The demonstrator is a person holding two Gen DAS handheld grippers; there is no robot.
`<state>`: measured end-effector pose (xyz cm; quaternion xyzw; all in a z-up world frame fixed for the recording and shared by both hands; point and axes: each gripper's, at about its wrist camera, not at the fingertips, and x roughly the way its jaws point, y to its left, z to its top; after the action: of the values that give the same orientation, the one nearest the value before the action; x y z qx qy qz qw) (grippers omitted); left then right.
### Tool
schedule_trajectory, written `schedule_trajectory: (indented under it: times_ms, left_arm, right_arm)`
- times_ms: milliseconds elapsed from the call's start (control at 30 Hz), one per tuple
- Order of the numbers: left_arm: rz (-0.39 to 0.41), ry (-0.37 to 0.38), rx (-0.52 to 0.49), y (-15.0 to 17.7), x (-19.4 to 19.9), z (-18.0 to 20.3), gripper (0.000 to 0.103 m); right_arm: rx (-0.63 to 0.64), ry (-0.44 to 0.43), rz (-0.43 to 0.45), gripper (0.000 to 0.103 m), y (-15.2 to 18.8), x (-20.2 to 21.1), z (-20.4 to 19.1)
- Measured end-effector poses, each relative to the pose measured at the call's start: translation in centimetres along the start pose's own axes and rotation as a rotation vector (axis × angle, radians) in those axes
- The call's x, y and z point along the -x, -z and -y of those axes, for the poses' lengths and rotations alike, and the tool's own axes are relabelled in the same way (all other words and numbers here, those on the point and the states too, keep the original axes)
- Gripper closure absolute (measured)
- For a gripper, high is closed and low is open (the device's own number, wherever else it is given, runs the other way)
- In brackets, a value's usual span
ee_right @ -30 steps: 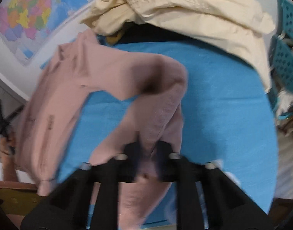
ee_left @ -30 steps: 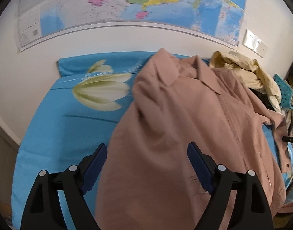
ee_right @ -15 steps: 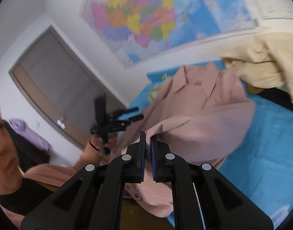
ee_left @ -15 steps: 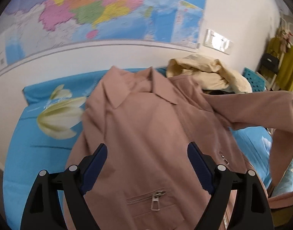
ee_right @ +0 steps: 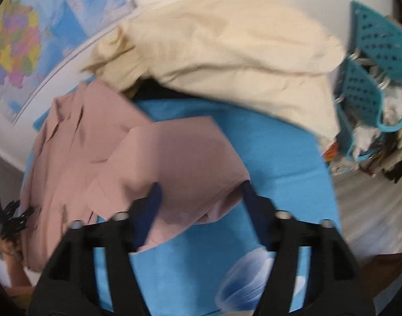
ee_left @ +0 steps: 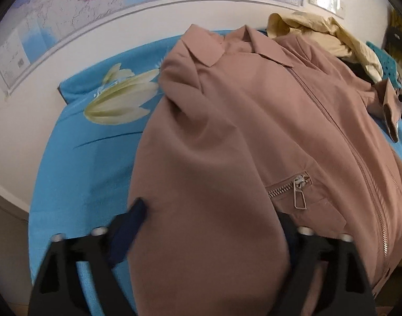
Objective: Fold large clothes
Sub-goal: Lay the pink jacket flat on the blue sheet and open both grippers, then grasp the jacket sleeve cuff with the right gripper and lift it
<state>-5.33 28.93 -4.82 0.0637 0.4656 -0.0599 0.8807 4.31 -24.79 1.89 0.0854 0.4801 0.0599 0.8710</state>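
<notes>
Across the blue bedsheet (ee_left: 77, 163) the pink jacket (ee_left: 227, 137) is lying zipped, collar far. My right gripper (ee_right: 201, 200) is spreading, having just dropped the sleeve (ee_right: 179, 163) inward; my left gripper (ee_left: 211, 226) is closing around the near-left hem, not yet pinching.

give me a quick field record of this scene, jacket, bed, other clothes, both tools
garment: pink jacket, zipped, collar toward the wall, lying on the bed
pocket zip: zipper pull on the chest pocket
surface: blue floral sheet
other clothes: cream garment heaped beyond the jacket
left tool: jaws closing, jacket fabric between them
right tool: jaws opening, folded pink sleeve between them
wall: map
</notes>
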Motion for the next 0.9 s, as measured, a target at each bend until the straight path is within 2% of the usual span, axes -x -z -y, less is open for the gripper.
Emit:
schedule_trajectory:
  times_ms: [67,100,133,167,233,300,367,400,433,467,500,533,567,600,633,700,733,800,833,900]
  left_arm:
    - [0.004,0.055,0.067,-0.6,0.1,-1.4,0.059]
    - [0.01,0.046,0.091,-0.8,0.2,-1.9,0.08]
    - [0.009,0.023,0.12,-1.1,0.4,-2.8,0.098]
    - [0.023,0.04,0.184,-1.5,0.9,-4.4,0.099]
    - [0.07,0.075,0.296,-2.4,2.2,-7.3,0.1]
    - [0.117,0.054,0.373,-3.1,3.8,-9.8,0.1]
    - [0.152,0.072,0.486,-3.8,5.1,-13.2,0.1]
    - [0.159,0.06,0.53,-4.0,5.3,-14.7,0.097]
    - [0.149,0.022,0.553,-4.2,5.2,-15.9,0.084]
    - [0.086,-0.075,0.555,-4.7,4.3,-16.7,0.071]
    - [0.032,-0.173,0.549,-4.9,3.5,-17.0,0.048]
    - [-0.011,-0.335,0.518,-5.1,2.7,-17.0,0.049]
    - [-0.043,-0.431,0.49,-5.2,2.1,-16.8,0.049]
    - [-0.06,-0.458,0.487,-5.0,1.9,-16.7,0.049]
    - [-0.054,-0.441,0.504,-4.8,2.0,-16.4,0.049]
    - [0.05,-0.267,0.51,-4.4,3.5,-14.6,0.048]
    - [0.098,-0.196,0.468,-4.4,4.3,-12.7,0.042]
    - [0.15,-0.125,0.373,-4.6,5.4,-9.3,0.033]
    - [0.164,-0.093,0.332,-4.9,5.7,-7.8,0.03]
    - [0.193,0.013,0.208,-5.9,6.1,-3.4,0.03]
  right_arm:
    - [0.046,0.026,0.063,0.017,-0.4,0.7,-1.4]
    - [0.078,0.03,0.096,0.016,-0.6,0.9,-2.1]
    - [0.119,0.04,0.13,0.016,-1.0,0.9,-3.6]
    - [0.145,0.043,0.142,0.016,-1.4,0.6,-4.4]
    - [0.212,-0.012,0.145,0.016,-2.0,-0.5,-6.2]
    - [0.286,-0.035,0.125,0.016,-2.6,-2.5,-8.5]
    - [0.327,-0.047,0.094,0.016,-3.1,-4.4,-9.9]
    - [0.342,-0.066,0.077,0.017,-3.3,-5.4,-10.5]
    - [0.354,-0.073,0.067,0.017,-3.5,-6.1,-10.9]
    - [0.359,-0.069,0.059,0.017,-3.6,-6.6,-11.0]
    - [0.359,-0.064,0.051,0.017,-3.8,-7.1,-11.0]
    - [0.35,-0.068,0.037,0.017,-4.0,-7.7,-10.9]
    - [0.342,-0.069,0.03,0.017,-4.0,-7.9,-10.7]
    - [0.334,-0.069,0.025,0.017,-4.0,-7.9,-10.2]
    - [0.324,-0.071,0.021,0.017,-4.0,-7.8,-9.8]
    - [0.299,-0.065,0.035,0.017,-3.8,-6.7,-8.3]
    - [0.288,-0.063,0.043,0.016,-3.6,-6.1,-7.5]
    - [0.256,-0.044,0.084,0.012,-3.1,-4.0,-5.3]
    - [0.231,-0.022,0.112,0.008,-2.7,-2.9,-3.8]
    - [0.182,-0.023,0.124,0.007,-1.9,-1.8,-1.5]
